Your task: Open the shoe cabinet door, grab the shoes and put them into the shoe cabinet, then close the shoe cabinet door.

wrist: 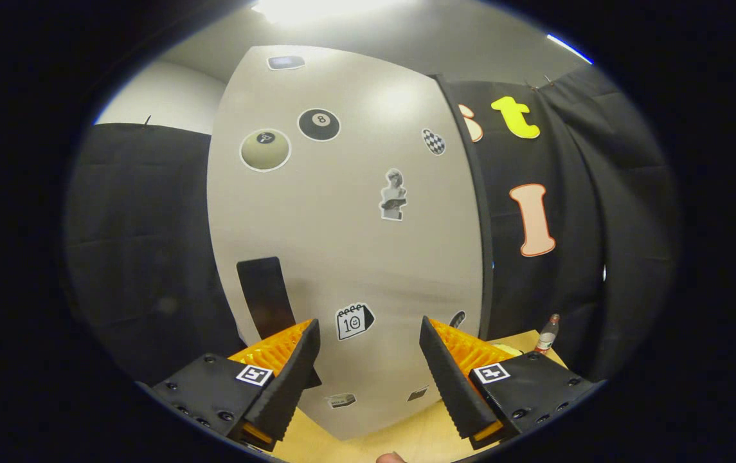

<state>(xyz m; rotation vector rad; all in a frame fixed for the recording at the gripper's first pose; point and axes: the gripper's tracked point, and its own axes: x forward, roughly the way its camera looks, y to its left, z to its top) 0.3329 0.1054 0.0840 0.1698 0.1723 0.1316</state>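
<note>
Gripper (369,334): fingers spread wide, nothing held between them. Both fingertips point at the shoe cabinet door (348,225), which stands just ahead; contact between tips and door cannot be confirmed.

Shoe cabinet door: pale, flat, closed as far as can be judged, standing upright on a light wooden tabletop (406,437). A dark vertical handle (266,292) sits on the lower left part of the door, just beyond the left finger (290,376); the finger's tip overlaps the handle's lower end. The right finger (451,379) lies well apart from the handle.

Door surface carries stickers: a calendar sticker (353,321) between the fingertips; a bust figure (393,195) higher up near the centre; a black eight-ball (319,124) and a beige ball (265,150) in the upper left; a chequered patch (433,141) in the upper right.

Right of the cabinet, farther back on the tabletop, a small bottle (547,334) with a red cap stands upright against the black cloth wall (567,289). Black cloth also hangs left of the cabinet.

Shoes: not located.
</note>
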